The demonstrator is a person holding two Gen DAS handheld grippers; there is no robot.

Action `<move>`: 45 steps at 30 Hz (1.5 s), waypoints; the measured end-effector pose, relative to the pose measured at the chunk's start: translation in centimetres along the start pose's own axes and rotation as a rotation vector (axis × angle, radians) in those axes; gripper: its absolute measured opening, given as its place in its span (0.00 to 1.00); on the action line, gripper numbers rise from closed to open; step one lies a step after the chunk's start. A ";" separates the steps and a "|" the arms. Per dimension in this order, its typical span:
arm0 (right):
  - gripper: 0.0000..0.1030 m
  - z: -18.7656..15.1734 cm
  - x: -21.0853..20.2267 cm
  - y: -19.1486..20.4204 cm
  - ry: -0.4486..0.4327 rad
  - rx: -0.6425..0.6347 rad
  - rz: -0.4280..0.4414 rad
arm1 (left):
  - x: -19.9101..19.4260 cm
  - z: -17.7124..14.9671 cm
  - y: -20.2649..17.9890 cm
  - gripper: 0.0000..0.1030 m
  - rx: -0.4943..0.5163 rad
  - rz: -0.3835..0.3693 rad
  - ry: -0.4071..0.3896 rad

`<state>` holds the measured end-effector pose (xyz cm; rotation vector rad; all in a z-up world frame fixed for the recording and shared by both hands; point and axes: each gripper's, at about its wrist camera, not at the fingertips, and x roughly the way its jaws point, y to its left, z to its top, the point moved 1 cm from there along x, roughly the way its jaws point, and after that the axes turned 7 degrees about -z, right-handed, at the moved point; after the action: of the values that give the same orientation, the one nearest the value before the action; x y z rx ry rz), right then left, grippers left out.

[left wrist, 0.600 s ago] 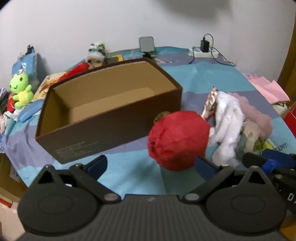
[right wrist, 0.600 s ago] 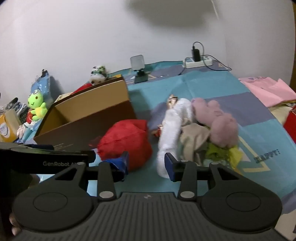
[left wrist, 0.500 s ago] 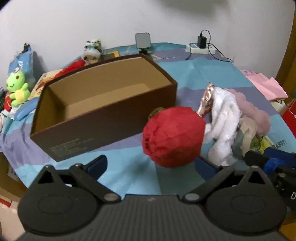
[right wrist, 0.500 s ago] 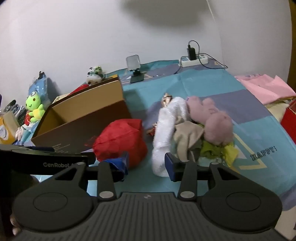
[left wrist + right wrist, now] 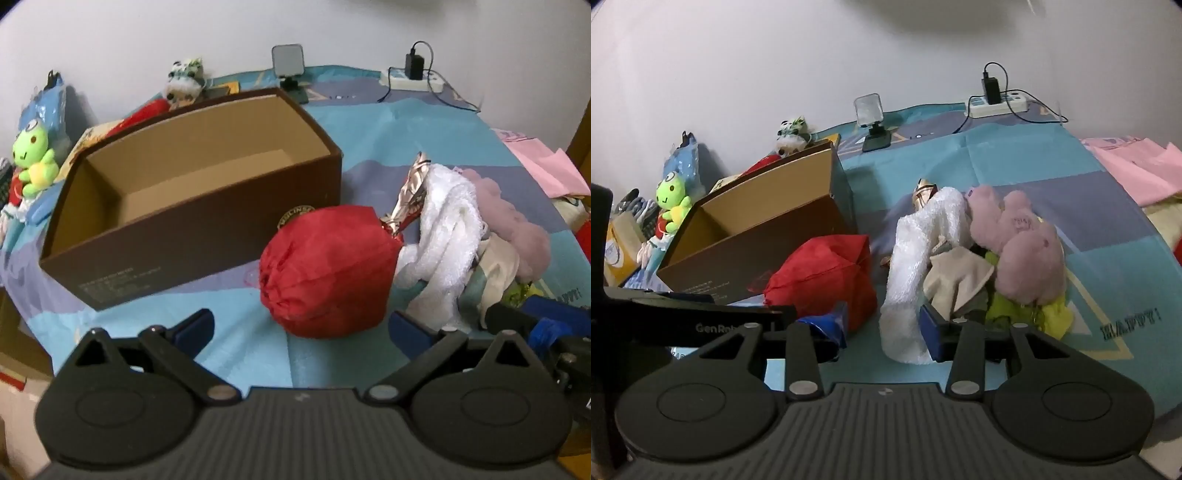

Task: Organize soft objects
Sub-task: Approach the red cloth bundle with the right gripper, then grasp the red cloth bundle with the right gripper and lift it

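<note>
The task looks barely begun: the brown box is empty, the red bundle and white towel lie beside it on the bed, and both the left claw and right claw are wide apart, holding nothing.

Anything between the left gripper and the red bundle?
Nothing: in the left wrist view, only bare blue cloth lies between the open left gripper and the red bundle.

Dim, soft indoor light with faint overhead shadows on the wall, slight blur, and strong fisheye edge bending.
</note>
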<state>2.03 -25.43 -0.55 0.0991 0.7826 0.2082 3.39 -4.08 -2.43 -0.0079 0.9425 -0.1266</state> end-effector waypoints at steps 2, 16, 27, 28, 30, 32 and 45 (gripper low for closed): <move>0.26 0.9 -0.1 0.5 0.018 0.011 -0.005 | 0.3 0.1 -0.3 0.98 -0.012 0.017 0.006; 0.24 2.7 1.2 -2.1 0.073 -0.037 0.103 | 2.1 0.6 -2.5 0.99 -0.075 0.087 0.048; 0.23 3.5 2.3 -3.9 0.085 -0.042 0.233 | 2.8 0.7 -3.6 0.99 -0.097 0.151 0.058; 0.23 3.6 2.3 -3.9 0.084 -0.043 0.248 | 2.9 0.6 -3.4 0.99 -0.103 0.156 0.061; 0.23 3.8 2.4 -3.9 0.080 -0.040 0.277 | 3.1 0.5 -3.2 0.99 -0.112 0.164 0.068; 0.23 4.2 2.5 -3.9 0.079 -0.029 0.304 | 3.0 0.4 -2.7 0.99 -0.124 0.172 0.066; 0.25 6.7 5.0 -1.4 0.135 0.024 0.366 | 4.0 -0.9 1.5 1.00 -0.114 -0.072 -0.037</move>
<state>10.43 -25.72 0.51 0.2535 0.8979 0.5568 5.14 -2.97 -6.30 -0.1495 0.9117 -0.1386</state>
